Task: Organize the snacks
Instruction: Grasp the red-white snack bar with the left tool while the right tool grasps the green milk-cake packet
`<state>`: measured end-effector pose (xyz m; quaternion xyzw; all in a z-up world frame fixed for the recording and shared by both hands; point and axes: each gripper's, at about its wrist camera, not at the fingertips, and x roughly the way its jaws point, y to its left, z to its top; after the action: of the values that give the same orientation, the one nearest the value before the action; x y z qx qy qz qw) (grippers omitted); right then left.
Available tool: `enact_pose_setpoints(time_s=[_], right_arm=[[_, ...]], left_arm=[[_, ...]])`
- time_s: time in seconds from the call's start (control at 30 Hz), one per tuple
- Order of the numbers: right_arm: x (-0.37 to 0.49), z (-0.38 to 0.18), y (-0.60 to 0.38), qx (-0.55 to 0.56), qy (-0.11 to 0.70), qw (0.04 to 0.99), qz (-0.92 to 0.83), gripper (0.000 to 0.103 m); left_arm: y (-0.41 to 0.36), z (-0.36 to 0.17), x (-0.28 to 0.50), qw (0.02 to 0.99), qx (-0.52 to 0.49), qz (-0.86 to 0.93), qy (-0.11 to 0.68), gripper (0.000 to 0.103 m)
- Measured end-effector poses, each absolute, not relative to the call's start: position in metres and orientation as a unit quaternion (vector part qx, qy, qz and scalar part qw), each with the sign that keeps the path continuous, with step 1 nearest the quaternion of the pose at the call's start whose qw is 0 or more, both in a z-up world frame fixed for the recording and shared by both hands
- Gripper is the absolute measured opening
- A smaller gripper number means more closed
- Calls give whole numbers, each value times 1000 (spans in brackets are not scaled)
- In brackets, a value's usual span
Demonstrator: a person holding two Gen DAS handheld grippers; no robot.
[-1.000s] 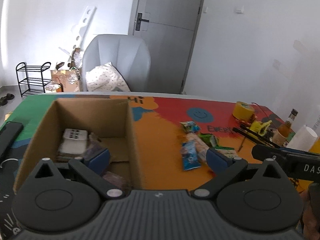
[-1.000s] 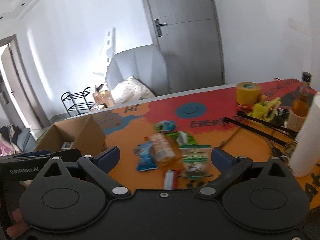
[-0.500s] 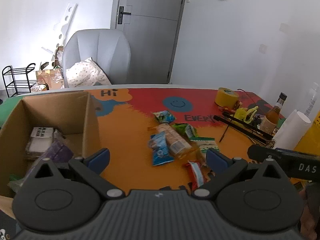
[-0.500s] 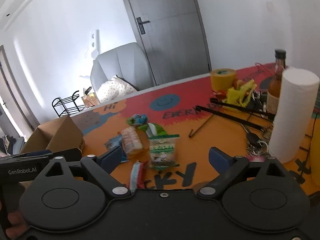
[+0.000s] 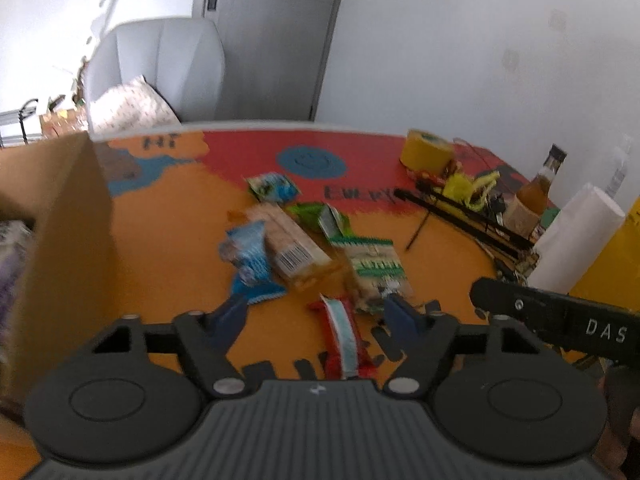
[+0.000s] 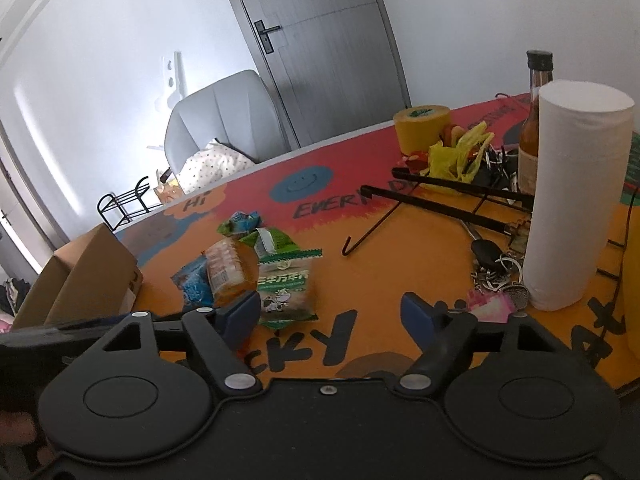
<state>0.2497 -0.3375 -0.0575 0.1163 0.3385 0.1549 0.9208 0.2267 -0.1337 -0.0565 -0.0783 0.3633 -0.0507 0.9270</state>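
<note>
Several snack packets lie in a loose pile on the orange table. A red and white bar lies between the fingers of my open, empty left gripper. Beyond it are a green and white packet, a clear pack of biscuits, a blue packet and small green packets. A cardboard box stands at the left. My right gripper is open and empty, just right of the green and white packet.
At the right stand a white paper roll, a brown bottle, a yellow tape roll, black rods, keys and a pink wrapper. A grey chair stands behind the table.
My left gripper has swung right from over the box to the snack pile, now straddling the red and white bar. My right gripper has moved right and closer to the table.
</note>
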Motion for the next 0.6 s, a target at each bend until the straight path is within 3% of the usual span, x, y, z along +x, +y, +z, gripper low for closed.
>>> enact_pose_setpoints(time_s=[0.2, 0.33, 0.43, 0.5, 0.6], right_arm=[[258, -67, -339, 121, 349, 916, 157, 77], [264, -72, -337, 124, 355, 913, 160, 76], [269, -76, -333, 126, 358, 911, 164, 75], [273, -79, -328, 126, 359, 909, 169, 75], [278, -83, -319, 122, 361, 908, 175, 75]], left_arm=[[-144, -73, 240, 917, -75, -62, 386, 54], [-145, -83, 247, 914, -77, -59, 395, 51], [-143, -88, 250, 916, -70, -55, 391, 39], [-140, -89, 251, 916, -67, -51, 392, 19], [-130, -89, 252, 914, -80, -46, 395, 19]])
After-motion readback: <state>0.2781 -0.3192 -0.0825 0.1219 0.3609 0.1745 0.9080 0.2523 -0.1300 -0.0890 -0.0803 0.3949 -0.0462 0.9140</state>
